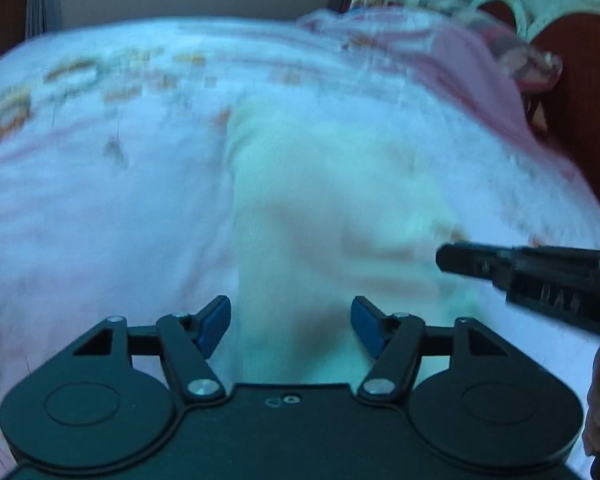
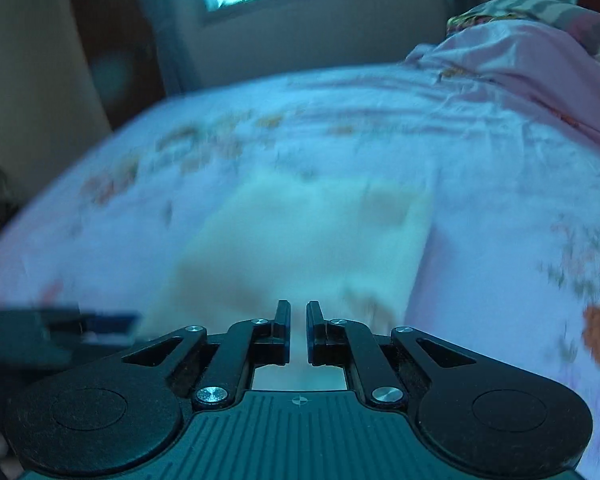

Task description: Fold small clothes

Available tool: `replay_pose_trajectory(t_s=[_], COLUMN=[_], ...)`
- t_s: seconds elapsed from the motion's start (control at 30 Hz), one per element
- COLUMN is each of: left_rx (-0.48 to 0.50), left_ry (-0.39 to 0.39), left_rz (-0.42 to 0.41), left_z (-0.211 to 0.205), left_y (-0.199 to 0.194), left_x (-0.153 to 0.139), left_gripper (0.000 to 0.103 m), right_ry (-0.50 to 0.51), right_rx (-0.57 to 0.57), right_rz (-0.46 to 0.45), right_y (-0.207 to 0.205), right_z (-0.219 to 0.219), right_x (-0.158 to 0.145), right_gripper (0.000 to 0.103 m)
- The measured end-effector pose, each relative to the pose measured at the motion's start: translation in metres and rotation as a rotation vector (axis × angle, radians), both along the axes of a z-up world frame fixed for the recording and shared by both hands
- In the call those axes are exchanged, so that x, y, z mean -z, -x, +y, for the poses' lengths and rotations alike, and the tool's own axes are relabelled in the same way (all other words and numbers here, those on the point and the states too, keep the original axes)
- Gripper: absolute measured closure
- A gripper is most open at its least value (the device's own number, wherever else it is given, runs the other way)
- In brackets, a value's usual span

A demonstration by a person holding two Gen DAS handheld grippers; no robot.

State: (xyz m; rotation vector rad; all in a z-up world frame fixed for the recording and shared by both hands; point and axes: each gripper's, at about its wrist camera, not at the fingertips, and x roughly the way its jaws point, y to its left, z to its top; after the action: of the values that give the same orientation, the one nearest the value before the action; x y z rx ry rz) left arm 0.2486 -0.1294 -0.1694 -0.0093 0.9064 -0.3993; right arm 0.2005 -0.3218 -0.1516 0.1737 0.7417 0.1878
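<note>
The left gripper (image 1: 291, 326), black with blue pads, stands with its jaws apart and nothing between them, poised over the near end of a pale cream, flat-lying small garment (image 1: 320, 200) spread on a bed. The right gripper (image 2: 298, 330), also black, has its jaws drawn almost together with only a narrow slit between them and no cloth clamped; it hangs above the near edge of the same cream garment (image 2: 300, 240). In the left wrist view the right gripper reaches in from the right, its tip over the garment's right side. The garment rests on a white bedsheet printed with orange flowers (image 2: 500, 200), and a rumpled pink blanket (image 2: 540, 72) lies far off. Both views are blurred.
</note>
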Motion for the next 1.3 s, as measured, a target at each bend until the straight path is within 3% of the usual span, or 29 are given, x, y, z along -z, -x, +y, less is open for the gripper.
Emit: replay_pose_trajectory(t_s=[0.07,0.1,0.17,0.27,0.37,0.43,0.57,0.63,0.73,0.83,1.1,1.3], left_rx=[0.01,0.016,0.017,0.005,0.03,0.025,-0.002,-0.004,0.013,0.012,0.005,0.008], left_ry=[-0.02,-0.037,-0.005,0.011,-0.041,-0.029,0.023,0.007,-0.038,-0.028,-0.017,-0.016], left_rz=[0.006,-0.007,0.007,-0.041,0.011,0.014,-0.017,-0.054,0.017,0.018,0.022,0.005], left_z=[-0.004,-0.005,-0.003,0.005,-0.001,0.0,0.01,0.009,0.001,0.002,0.005,0.004], left_y=[0.004,0.005,0.008,0.022,0.02,0.023,0.029,0.032,0.024,0.027,0.028,0.03], left_x=[0.011,0.01,-0.001,-0.013,0.005,0.006,-0.013,-0.016,0.002,0.003,0.005,0.0], left_gripper=[0.038,0.039,0.043,0.039,0.037,0.037,0.039,0.036,0.038,0.038,0.037,0.038], right_ry=[0.051,0.033,0.045,0.023,0.073,0.022,-0.023,-0.026,-0.008,-0.156,-0.298,-0.257], right_rx=[0.016,0.028,0.039,0.024,0.007,0.042,0.073,0.064,0.092,0.133,0.146,0.151], right_rz=[0.079,0.062,0.06,-0.01,0.056,0.087,0.031,0.006,0.101,0.115,0.149,0.149], right_y=[-0.001,0.002,0.005,0.027,0.031,0.029,0.039,0.045,0.039,0.043,0.048,0.049], right_z=[0.004,0.003,0.006,0.009,0.015,0.008,0.0,0.0,-0.001,-0.018,-0.033,-0.03], right_x=[0.027,0.028,0.015,-0.006,0.011,0.024,0.003,-0.003,0.015,0.017,0.013,0.012], right_gripper=[0.098,0.098,0.098,0.098,0.098,0.098,0.098,0.098,0.098,0.098,0.098,0.098])
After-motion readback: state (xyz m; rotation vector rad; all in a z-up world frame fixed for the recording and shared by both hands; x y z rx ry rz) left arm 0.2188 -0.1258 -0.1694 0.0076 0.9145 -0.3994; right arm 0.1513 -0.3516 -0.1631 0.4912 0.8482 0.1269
